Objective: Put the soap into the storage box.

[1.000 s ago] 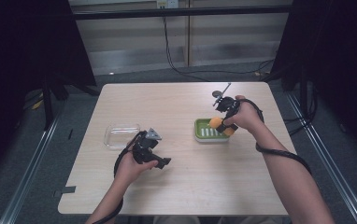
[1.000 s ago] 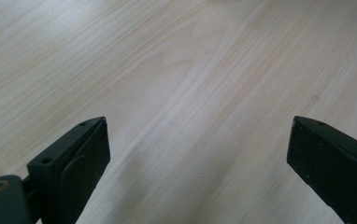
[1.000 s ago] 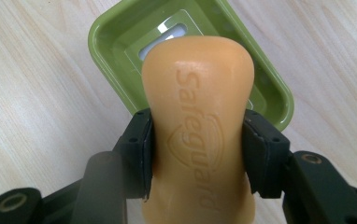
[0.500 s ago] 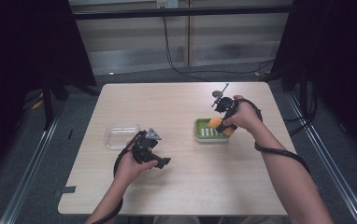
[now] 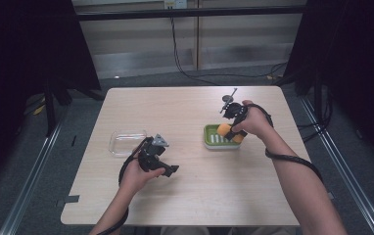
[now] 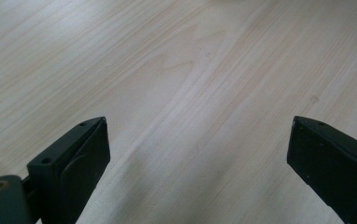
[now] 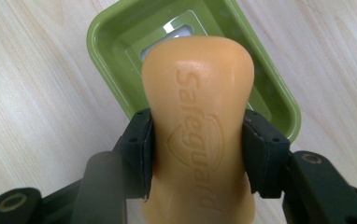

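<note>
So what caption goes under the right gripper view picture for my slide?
The right hand-held gripper squeezes an orange soap bar above a green soap dish.

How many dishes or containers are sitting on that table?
2: a green soap dish at the table's right, under the soap bar held in the right gripper, and a clear container at the left.

The right hand-held gripper (image 5: 230, 131) holds an orange soap bar (image 5: 223, 129) over the green soap dish (image 5: 211, 142); the left hand-held gripper (image 5: 171, 170) rests on the worktop (image 5: 175, 103) near a clear container (image 5: 121, 142).
</note>
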Tool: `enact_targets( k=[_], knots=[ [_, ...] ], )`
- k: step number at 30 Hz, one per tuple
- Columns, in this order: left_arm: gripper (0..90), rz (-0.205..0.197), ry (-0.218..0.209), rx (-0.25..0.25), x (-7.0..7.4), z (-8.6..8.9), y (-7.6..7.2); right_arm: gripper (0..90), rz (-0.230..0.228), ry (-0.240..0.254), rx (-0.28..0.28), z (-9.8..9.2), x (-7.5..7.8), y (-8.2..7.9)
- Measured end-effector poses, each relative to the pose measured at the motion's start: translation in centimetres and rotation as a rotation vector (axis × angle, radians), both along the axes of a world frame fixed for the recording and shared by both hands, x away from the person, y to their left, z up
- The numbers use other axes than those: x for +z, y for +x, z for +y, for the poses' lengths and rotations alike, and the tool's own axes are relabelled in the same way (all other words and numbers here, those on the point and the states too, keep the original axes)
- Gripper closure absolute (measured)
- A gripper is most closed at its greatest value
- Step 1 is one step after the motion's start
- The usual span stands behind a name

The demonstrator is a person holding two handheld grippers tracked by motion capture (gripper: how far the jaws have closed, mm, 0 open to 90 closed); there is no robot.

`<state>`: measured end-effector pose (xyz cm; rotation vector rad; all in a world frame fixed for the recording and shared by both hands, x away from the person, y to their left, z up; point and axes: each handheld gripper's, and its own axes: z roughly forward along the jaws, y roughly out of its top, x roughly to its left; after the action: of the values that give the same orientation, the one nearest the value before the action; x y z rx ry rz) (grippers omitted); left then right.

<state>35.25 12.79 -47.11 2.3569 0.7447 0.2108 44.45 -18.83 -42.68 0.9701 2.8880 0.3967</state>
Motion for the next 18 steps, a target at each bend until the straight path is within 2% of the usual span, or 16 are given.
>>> enact_targets(
  k=[2, 7, 18],
  knots=[
    [6.2, 0.012, 0.006, -0.001, 0.08, 0.09, -0.01, 50.1, -0.001, 0.003, 0.002, 0.02, -0.02, 0.09],
    [6.2, 0.011, -0.008, 0.008, -0.06, -0.09, -0.09, 50.1, -0.002, 0.008, 0.004, 0.05, -0.09, 0.28],
    [6.2, 0.009, -0.005, 0.011, -0.2, -0.09, -0.04, 50.0, 0.004, 0.008, 0.007, 0.08, -0.24, 0.62]
  ],
)
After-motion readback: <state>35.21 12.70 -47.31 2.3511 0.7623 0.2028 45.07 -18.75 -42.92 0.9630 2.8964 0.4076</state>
